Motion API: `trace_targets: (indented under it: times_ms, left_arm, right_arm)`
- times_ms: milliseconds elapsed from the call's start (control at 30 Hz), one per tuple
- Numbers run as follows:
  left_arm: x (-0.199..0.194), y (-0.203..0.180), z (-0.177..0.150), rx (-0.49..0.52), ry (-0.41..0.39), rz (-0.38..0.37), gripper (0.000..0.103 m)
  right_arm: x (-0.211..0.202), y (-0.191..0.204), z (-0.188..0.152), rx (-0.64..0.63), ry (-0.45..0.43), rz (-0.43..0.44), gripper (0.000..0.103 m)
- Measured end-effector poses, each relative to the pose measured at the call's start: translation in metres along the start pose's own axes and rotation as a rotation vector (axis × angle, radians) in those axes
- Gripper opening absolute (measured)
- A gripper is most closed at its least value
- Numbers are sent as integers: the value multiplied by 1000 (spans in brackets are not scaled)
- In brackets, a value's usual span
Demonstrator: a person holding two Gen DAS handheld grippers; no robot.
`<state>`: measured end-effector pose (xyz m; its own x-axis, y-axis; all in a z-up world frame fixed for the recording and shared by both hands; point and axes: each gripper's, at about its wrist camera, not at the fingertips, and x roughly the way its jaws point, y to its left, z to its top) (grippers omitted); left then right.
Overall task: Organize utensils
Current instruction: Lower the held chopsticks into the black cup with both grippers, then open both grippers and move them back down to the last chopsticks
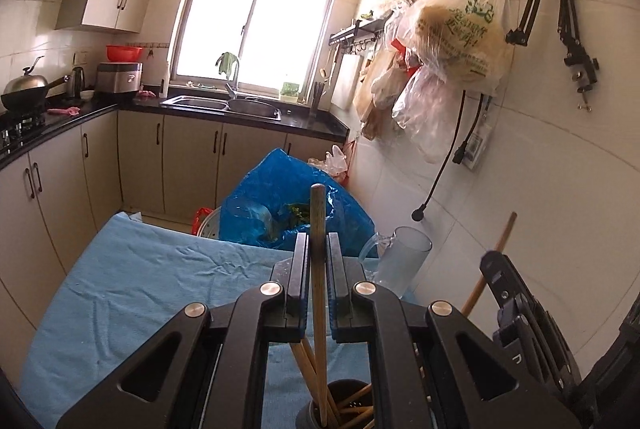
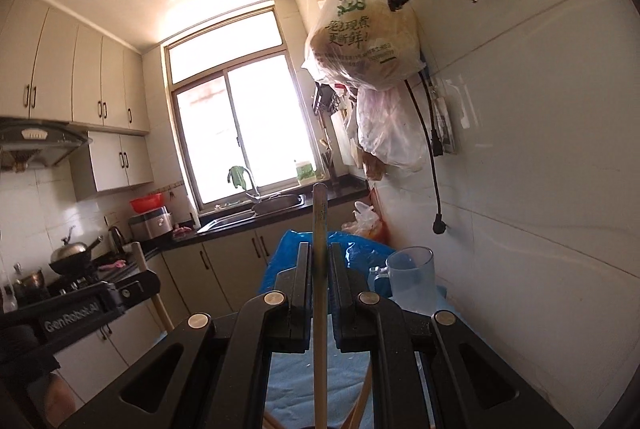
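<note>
Left gripper (image 1: pixel 318 249): jaws closed tight on one wooden chopstick (image 1: pixel 318 213), which stands upright between the pads; its top rises past the fingertips toward 12 o'clock.
Left chopstick, lower end: runs down behind the gripper body into a dark holder (image 1: pixel 340 409) at 6 o'clock; whether the tip touches the bottom is hidden.
Holder: only its rim and part of the mouth show, cut off by the frame edge; several more chopsticks (image 1: pixel 354 411) lean inside, too overlapped to count.
Right gripper (image 2: pixel 320 265): jaws clamped on a second chopstick (image 2: pixel 319 213), upright, its top blurred against the bright window (image 2: pixel 240 129).
Right chopstick, lower end: leaves the frame at 6 o'clock; nothing shows where it ends.
Other gripper in each view: the right one appears at 4 o'clock in the left view, the left one at 8 o'clock in the right view, both partly cropped.
Table (image 1: pixel 132 289): covered by a blue cloth, mostly hidden under the grippers.
Jug (image 1: pixel 400 261): clear plastic, at 2 o'clock from the left gripper, near the wall; contents hard to read.
Blue bag (image 1: pixel 288 205): beyond the table's far edge, its base hidden.
</note>
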<state>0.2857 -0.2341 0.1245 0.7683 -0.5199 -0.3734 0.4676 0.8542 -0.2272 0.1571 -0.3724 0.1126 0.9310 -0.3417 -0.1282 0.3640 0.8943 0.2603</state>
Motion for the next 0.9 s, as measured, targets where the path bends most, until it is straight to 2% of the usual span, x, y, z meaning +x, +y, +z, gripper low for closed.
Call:
trace_targets:
  times_ms: [333, 400, 467, 567, 700, 800, 900]
  left_arm:
    - [10, 2, -15, 34, 26, -6, 7]
    - [7, 1, -14, 37, 29, -5, 8]
    - [3, 4, -14, 27, 28, -11, 10]
    - [-10, 6, -11, 22, 12, -7, 24]
    - [-37, 7, -7, 22, -14, -10, 26]
    - [-59, 13, -7, 14, -25, -9, 31]
    - [-81, 23, -14, 24, -16, 17, 36]
  right_arm:
    - [13, -2, -19, -34, 41, -1, 10]
    - [12, -5, -15, -32, 54, 4, 18]
    - [8, -10, -12, -14, 55, 10, 30]
    - [-2, -14, -4, -4, 47, 14, 31]
    - [-25, -19, 8, 20, 29, 31, 31]
    - [-48, -21, 14, 29, 21, 59, 32]
    - [-72, -21, 12, 22, 51, 105, 36]
